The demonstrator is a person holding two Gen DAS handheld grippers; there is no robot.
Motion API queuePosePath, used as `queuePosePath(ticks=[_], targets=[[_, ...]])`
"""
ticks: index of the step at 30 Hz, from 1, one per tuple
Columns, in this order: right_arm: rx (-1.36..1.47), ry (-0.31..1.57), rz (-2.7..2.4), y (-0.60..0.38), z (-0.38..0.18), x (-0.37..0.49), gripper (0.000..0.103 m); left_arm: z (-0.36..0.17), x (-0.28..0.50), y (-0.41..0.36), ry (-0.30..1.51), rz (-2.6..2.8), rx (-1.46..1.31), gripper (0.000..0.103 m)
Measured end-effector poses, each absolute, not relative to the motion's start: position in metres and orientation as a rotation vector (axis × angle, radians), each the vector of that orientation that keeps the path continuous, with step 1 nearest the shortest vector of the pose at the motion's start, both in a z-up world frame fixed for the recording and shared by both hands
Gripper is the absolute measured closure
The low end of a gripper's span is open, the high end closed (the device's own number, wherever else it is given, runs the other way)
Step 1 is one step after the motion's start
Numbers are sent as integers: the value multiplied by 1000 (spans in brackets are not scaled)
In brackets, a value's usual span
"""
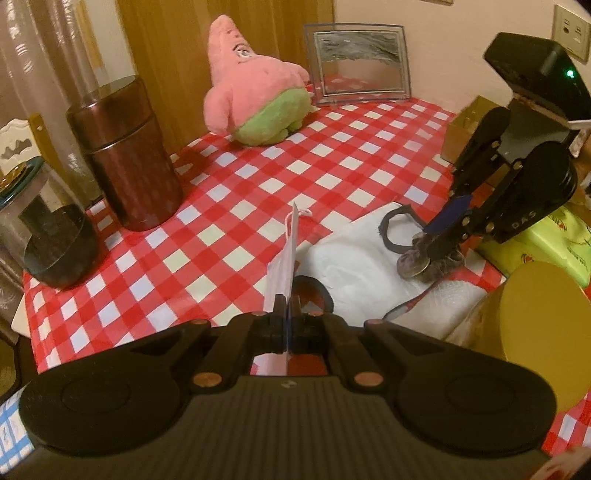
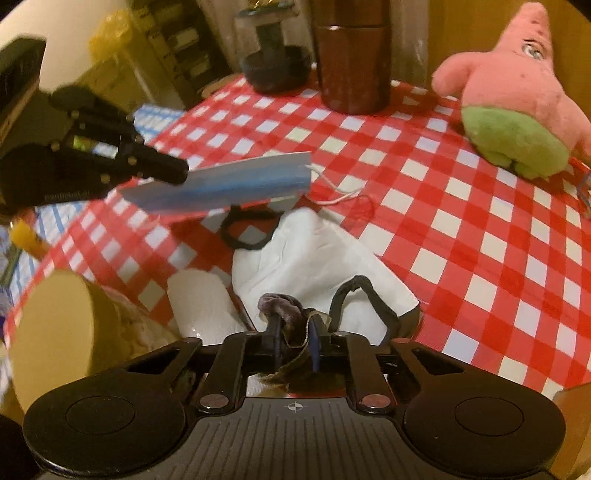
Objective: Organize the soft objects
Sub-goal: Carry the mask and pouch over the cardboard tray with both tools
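One pink star plush, far centre. One blue face mask. One white face mask with two black ear loops. One purple velvet scrunchie. One brown canister, far left. One dark-based glass jar, near left. One clear picture frame, far right. One gold-lidded container, near right. Two grippers: left gripper, right gripper.

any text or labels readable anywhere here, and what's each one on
"DAS": on the body of the right hand-held gripper, seen from the left wrist.
Pale lettering on the left hand-held gripper, seen from the right wrist: too blurred to read.
Red print on the green pack: too small to read.
Wall socket: small marks only, no readable text.
Blue mask, plush and brown tin: no text visible.
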State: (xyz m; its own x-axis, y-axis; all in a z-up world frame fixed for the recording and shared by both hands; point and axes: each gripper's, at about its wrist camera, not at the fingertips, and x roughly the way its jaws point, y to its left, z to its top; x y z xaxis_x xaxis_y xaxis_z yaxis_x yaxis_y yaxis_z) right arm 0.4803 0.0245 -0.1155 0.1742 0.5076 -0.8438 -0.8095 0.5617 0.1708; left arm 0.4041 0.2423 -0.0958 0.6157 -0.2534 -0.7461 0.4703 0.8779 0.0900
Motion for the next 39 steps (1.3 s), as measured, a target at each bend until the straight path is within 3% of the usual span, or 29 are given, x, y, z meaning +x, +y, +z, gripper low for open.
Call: queuePosePath(ticks=[11,21,39], targets=[[-235,902,883,4,-59,466,91,-59,397,251,788,-352,255,103],[-172,835,822,-25,1,424,91,5,371,238,757,-295,248,103],[-116,749,700,-123,74,331,91,101,310,140,729,-355,154,103]])
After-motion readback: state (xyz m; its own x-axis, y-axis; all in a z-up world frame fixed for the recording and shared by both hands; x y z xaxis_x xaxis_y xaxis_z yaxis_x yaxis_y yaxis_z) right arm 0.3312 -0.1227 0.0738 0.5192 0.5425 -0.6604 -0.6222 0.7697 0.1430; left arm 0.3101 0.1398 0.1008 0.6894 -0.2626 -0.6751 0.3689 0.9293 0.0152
